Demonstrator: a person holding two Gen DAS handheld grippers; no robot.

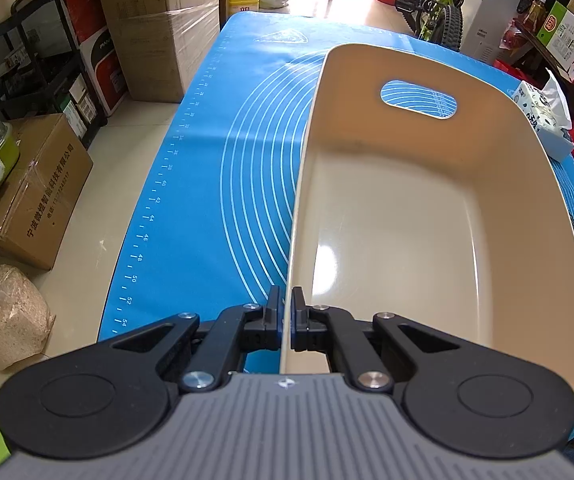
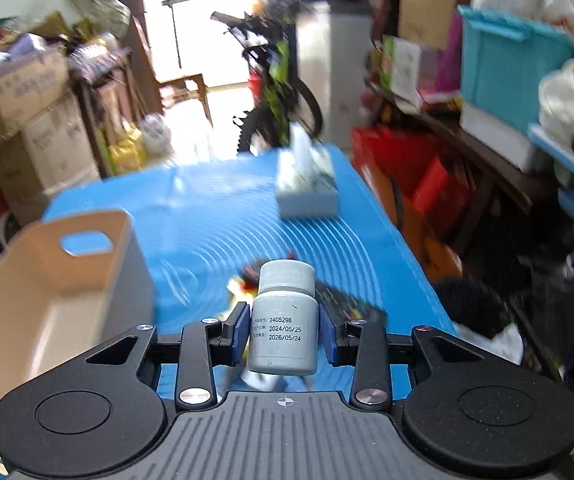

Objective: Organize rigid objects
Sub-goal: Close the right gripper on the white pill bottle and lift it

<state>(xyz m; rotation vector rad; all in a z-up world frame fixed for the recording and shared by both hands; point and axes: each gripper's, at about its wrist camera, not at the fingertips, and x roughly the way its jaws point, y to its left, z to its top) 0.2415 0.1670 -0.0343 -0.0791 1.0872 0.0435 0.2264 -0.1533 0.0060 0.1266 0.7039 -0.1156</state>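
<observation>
A small white pill bottle (image 2: 283,320) with a ribbed cap is being gripped by the right gripper (image 2: 283,330), its blue pads pressed against the two sides of the label, and it is being carried upright above the blue mat (image 2: 215,216); the blurred background suggests that the hand is in motion. The beige bin (image 1: 427,208), which looks empty, is being steadied by the left gripper (image 1: 286,308), whose jaws are closed tightly on the thin near part of the bin's left wall. In the right wrist view the bin is lying to the left of the bottle, its handle cut-out showing in the far wall. The step in hand is judged to be the carrying of the bottle across to the bin. To do it well, the bottle is best kept upright and squarely between the pads while it is being swung leftward, and it should be lifted clear of the bin's rim before being lowered. The release is best made low over the bin's floor, so that the bottle is not left bouncing or rolling. The left grip should be kept firm and motionless, since the bin could be tipped or slid by a knock. A tissue box (image 2: 307,188) and some blurred items beneath the bottle are also lying on the mat.
</observation>
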